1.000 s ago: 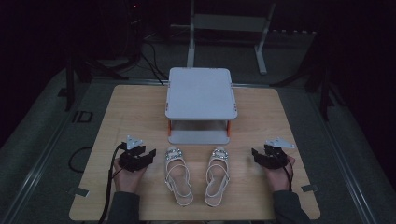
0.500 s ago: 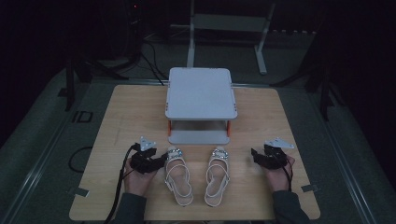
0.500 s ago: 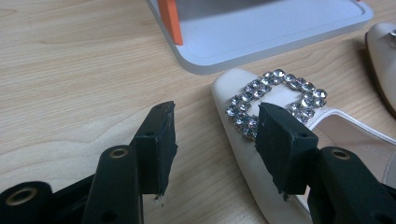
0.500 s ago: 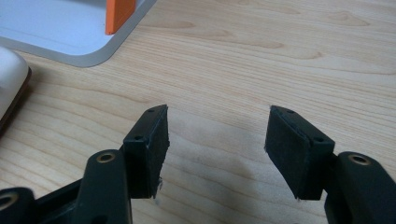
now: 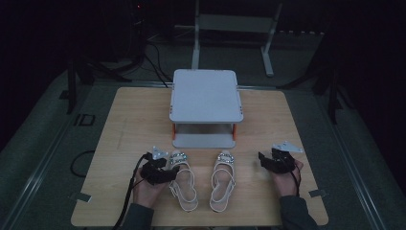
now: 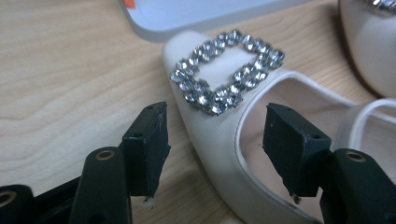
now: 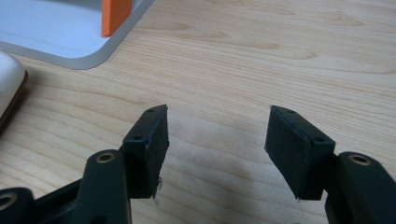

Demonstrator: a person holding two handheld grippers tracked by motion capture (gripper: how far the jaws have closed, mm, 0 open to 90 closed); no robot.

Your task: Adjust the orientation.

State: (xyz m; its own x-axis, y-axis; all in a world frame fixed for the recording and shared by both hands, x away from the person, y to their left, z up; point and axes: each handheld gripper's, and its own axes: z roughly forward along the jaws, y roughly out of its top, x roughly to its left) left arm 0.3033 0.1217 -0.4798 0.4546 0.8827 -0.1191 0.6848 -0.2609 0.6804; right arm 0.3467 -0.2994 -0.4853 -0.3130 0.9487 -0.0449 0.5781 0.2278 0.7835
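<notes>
While its jaws have just been opening, the left gripper [image 6: 212,154] straddles the left sandal's [image 6: 224,135] side — nothing gripped.

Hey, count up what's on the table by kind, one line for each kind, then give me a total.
White sandals with rhinestone buckles: 2, the left sandal and the right sandal
Grey two-level stand with orange posts: 1
Black handheld grippers: 2, the left gripper and the right gripper
Total: 5

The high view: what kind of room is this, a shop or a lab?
Probably a lab or test room: a bare wooden table in a dark room, cables on the floor, and a metal stand behind.
</notes>
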